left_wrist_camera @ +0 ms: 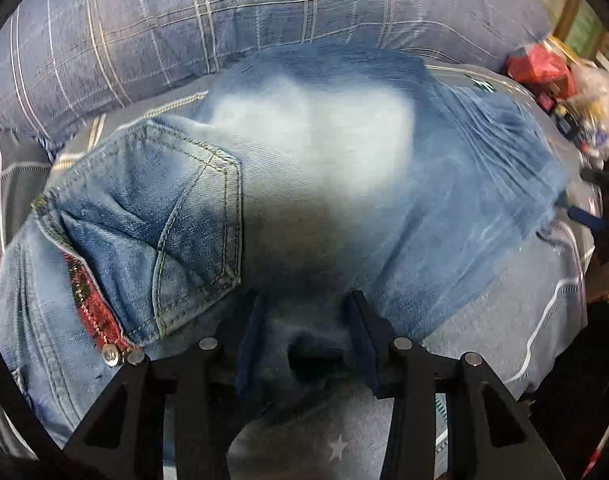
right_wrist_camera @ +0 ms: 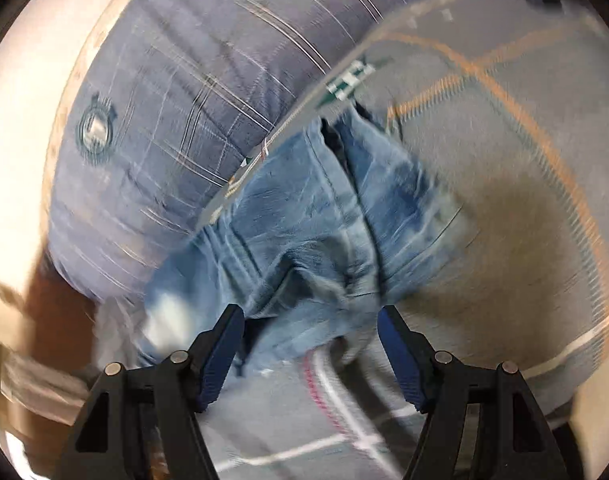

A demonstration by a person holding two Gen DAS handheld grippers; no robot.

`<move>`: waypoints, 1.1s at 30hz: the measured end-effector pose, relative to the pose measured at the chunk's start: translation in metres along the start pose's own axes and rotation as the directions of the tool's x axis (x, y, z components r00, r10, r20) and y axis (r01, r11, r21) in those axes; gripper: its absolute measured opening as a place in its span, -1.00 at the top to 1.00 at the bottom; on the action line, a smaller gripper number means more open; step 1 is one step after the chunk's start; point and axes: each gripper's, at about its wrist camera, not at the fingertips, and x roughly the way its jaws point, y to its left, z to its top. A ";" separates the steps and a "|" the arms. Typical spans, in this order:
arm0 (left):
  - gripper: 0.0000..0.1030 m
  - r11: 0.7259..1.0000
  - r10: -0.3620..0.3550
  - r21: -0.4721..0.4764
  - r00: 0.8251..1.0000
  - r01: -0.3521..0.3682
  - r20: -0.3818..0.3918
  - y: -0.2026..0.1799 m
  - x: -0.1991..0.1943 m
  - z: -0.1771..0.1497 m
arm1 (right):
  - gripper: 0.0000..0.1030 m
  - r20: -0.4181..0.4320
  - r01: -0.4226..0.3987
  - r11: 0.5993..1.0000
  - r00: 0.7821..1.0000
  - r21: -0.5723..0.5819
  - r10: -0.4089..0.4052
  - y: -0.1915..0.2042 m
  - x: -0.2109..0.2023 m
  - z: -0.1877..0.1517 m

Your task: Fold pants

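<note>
Light blue jeans (left_wrist_camera: pixel 304 168) lie on a grey bedspread (left_wrist_camera: pixel 504 320), folded over so a back pocket (left_wrist_camera: pixel 192 216) and a red plaid lining (left_wrist_camera: pixel 92 312) show at the left. My left gripper (left_wrist_camera: pixel 306 304) is open right over the near edge of the denim, its fingers (left_wrist_camera: pixel 364 332) on either side of a fabric fold. In the right wrist view the jeans' leg end (right_wrist_camera: pixel 324 232) lies bunched. My right gripper (right_wrist_camera: pixel 310 316) is open, its jaws wide on either side of the crumpled hem. This view is motion-blurred.
A blue plaid pillow (left_wrist_camera: pixel 184 28) lies along the far side of the bed and shows in the right wrist view (right_wrist_camera: pixel 176 100) too. Cluttered red and white bags (left_wrist_camera: pixel 552 76) sit at the far right. A pale wall (right_wrist_camera: pixel 20 120) is at the left.
</note>
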 end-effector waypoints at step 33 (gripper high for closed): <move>0.12 0.991 -0.036 0.124 0.998 0.043 -0.058 -0.008 -0.008 0.011 | -0.40 0.192 0.387 0.921 0.908 -0.050 -0.371 0.010 -0.014 0.024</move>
